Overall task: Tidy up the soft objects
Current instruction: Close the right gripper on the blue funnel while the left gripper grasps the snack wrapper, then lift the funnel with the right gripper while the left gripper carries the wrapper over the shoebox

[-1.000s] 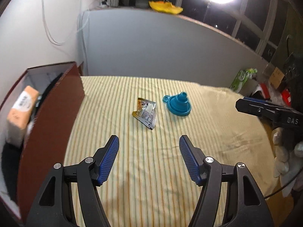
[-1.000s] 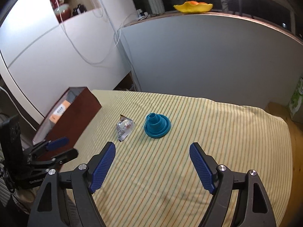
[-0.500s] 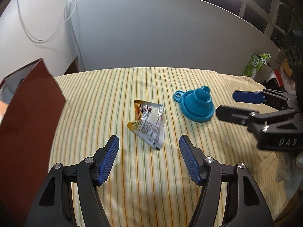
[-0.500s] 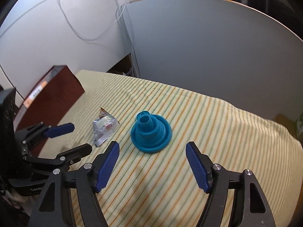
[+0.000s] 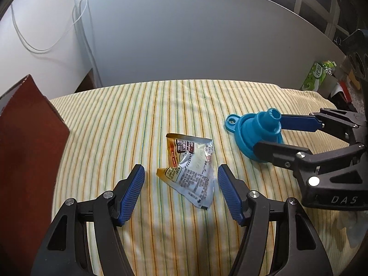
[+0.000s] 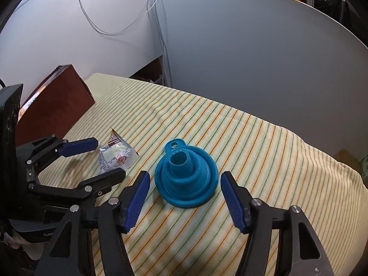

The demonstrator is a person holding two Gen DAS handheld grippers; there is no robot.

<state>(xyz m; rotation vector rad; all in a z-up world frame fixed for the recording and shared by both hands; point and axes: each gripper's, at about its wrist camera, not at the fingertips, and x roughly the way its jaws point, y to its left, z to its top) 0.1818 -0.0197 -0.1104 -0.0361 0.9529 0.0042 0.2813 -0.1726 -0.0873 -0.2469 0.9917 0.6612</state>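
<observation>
A crumpled silver and orange snack packet (image 5: 191,172) lies on the striped cloth (image 5: 138,119). My left gripper (image 5: 180,174) stands open over it, one blue pad on each side and neither touching. To its right sits a blue collapsible funnel (image 5: 255,128), wide end down. In the right wrist view the funnel (image 6: 184,161) lies between the fingers of my right gripper (image 6: 185,179), whose jaws are closing; small gaps still separate the pads from its rim. The left gripper (image 6: 108,158) and the packet (image 6: 117,156) show at the left of that view.
A tall brown box (image 5: 27,149) stands at the table's left edge, also seen in the right wrist view as the box (image 6: 57,105). A grey panel (image 5: 195,46) walls off the back. A green package (image 5: 318,76) sits beyond the right edge.
Both grippers have come forward and down, the left over the packet and the right around the funnel. The right jaws have narrowed. The left jaws keep their width.
</observation>
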